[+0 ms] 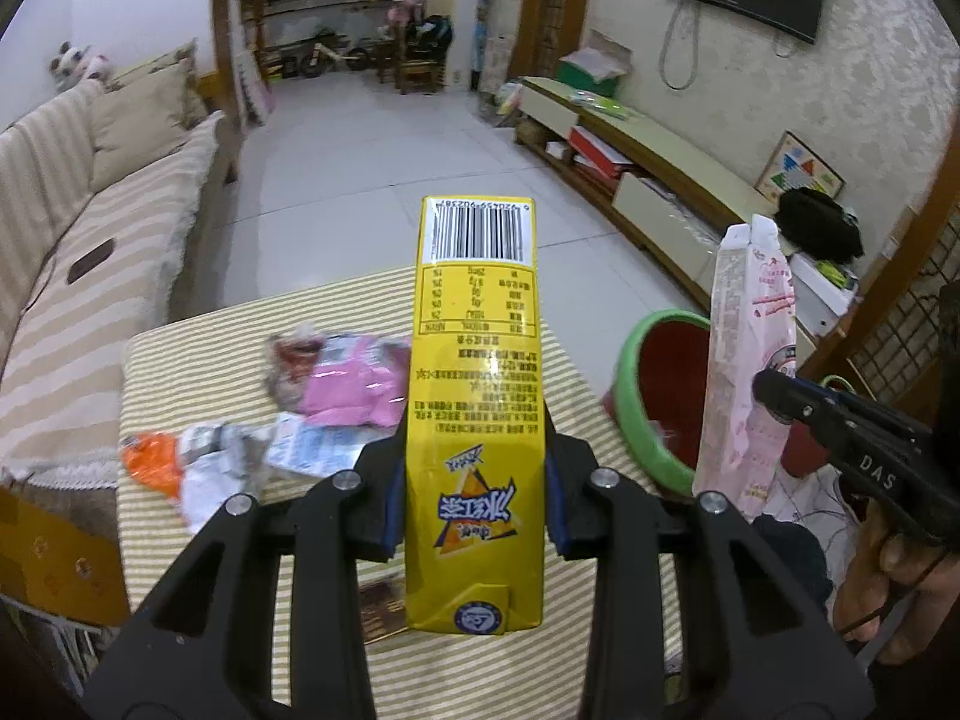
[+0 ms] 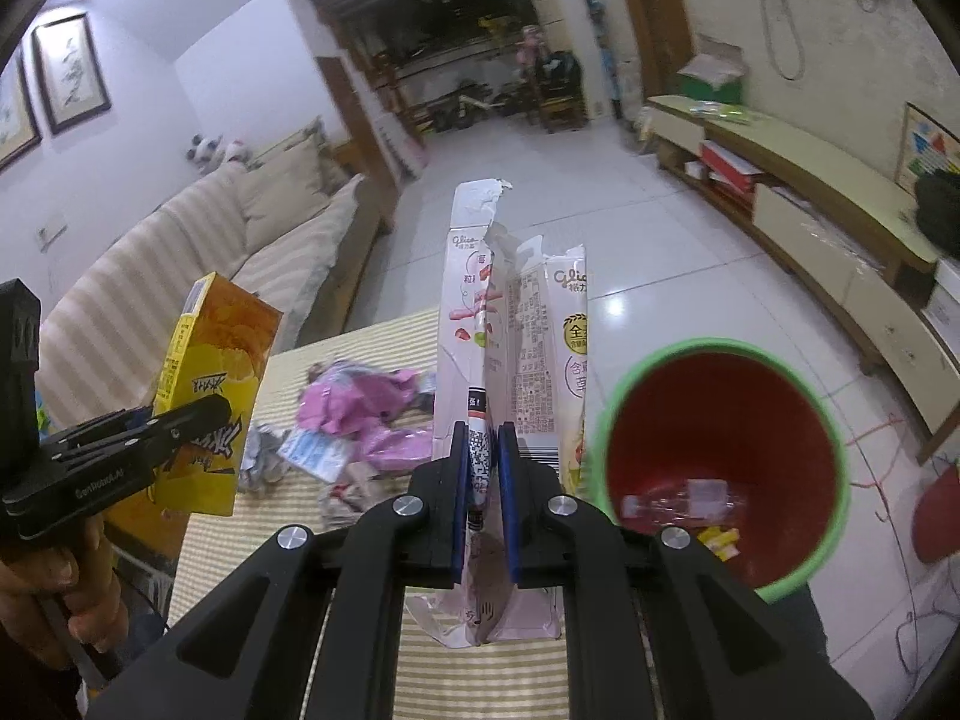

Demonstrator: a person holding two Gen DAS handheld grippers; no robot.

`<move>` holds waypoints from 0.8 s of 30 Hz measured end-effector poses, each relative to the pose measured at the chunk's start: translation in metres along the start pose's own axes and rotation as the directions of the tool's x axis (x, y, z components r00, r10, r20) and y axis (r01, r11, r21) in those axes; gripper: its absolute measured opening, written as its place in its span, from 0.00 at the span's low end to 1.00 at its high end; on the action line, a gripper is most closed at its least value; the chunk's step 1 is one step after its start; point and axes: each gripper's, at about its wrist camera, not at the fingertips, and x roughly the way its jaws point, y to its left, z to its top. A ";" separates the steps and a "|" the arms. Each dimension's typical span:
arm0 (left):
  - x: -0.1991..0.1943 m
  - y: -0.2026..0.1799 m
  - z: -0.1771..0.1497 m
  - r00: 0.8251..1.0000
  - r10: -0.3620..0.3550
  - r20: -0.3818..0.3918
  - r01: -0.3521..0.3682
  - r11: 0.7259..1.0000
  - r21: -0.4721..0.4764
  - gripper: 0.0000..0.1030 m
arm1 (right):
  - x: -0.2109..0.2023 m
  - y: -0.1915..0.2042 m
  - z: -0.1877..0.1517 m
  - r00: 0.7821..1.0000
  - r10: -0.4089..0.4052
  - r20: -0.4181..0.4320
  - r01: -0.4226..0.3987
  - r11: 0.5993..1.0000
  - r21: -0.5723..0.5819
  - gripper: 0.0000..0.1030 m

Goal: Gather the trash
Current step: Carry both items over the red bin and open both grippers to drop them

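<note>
Both lifted above the striped table (image 1: pixel 198 360). Left gripper (image 1: pixel 474 480) clamped across the narrow sides of a yellow drink carton (image 1: pixel 474 396); right gripper (image 2: pixel 483 474) pinched nearly shut on a torn, flattened pink snack box (image 2: pixel 510 324). Red bin with green rim (image 2: pixel 720 450) just right of the table, some scraps already inside. Carton: probably light, stiff, slick; best held mid-body. Box: flimsy, floppy; best gripped at the doubled fold. More wrappers (image 1: pixel 354 390) left on the table.
</note>
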 end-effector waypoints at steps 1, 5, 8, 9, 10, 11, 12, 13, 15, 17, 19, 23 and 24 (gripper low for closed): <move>0.002 -0.006 0.002 1.000 -0.007 -0.001 0.007 1.000 0.008 0.33 | -0.002 -0.005 0.001 1.000 -0.006 0.003 0.006 1.000 0.007 0.09; 0.016 -0.032 0.012 0.999 -0.046 -0.007 0.046 0.998 0.046 0.33 | -0.012 -0.033 0.002 0.999 -0.039 0.012 0.039 0.998 0.044 0.09; 0.025 -0.053 0.019 0.997 -0.073 -0.014 0.074 0.995 0.071 0.33 | -0.015 -0.052 0.004 0.998 -0.062 0.014 0.061 0.996 0.069 0.09; 0.029 -0.061 0.021 0.996 -0.082 -0.019 0.083 0.993 0.080 0.33 | -0.016 -0.058 0.005 0.998 -0.067 0.014 0.066 0.995 0.075 0.09; 0.032 -0.068 0.021 0.996 -0.089 -0.023 0.091 0.992 0.086 0.33 | -0.017 -0.065 0.005 0.997 -0.075 0.014 0.074 0.994 0.085 0.09; 0.036 -0.074 0.022 0.994 -0.100 -0.032 0.103 0.990 0.094 0.33 | -0.018 -0.072 0.005 0.997 -0.082 0.014 0.080 0.992 0.095 0.09; 0.039 -0.077 0.023 0.993 -0.108 -0.038 0.111 0.989 0.098 0.33 | -0.016 -0.079 0.007 0.996 -0.086 0.012 0.084 0.991 0.102 0.09; 0.044 -0.084 0.024 0.992 -0.115 -0.046 0.120 0.987 0.107 0.33 | -0.016 -0.087 0.008 0.996 -0.094 0.010 0.092 0.989 0.115 0.09; 0.050 -0.094 0.025 0.990 -0.128 -0.059 0.135 0.984 0.120 0.33 | -0.015 -0.096 0.006 0.995 -0.104 0.009 0.102 0.986 0.129 0.09; 0.060 -0.107 0.028 0.987 -0.141 -0.074 0.150 0.980 0.135 0.33 | -0.013 -0.108 0.007 0.994 -0.113 0.004 0.112 0.983 0.148 0.09; 0.070 -0.116 0.030 0.983 -0.159 -0.086 0.170 0.975 0.141 0.33 | -0.011 -0.121 0.005 0.992 -0.124 -0.001 0.122 0.978 0.167 0.09; 0.090 -0.136 0.033 0.976 -0.185 -0.114 0.202 0.967 0.156 0.33 | -0.005 -0.143 0.004 0.989 -0.144 -0.012 0.144 0.970 0.196 0.09; 0.095 -0.142 0.034 0.974 -0.193 -0.118 0.211 0.964 0.160 0.33 | -0.004 -0.148 0.004 0.989 -0.149 -0.016 0.149 0.968 0.201 0.09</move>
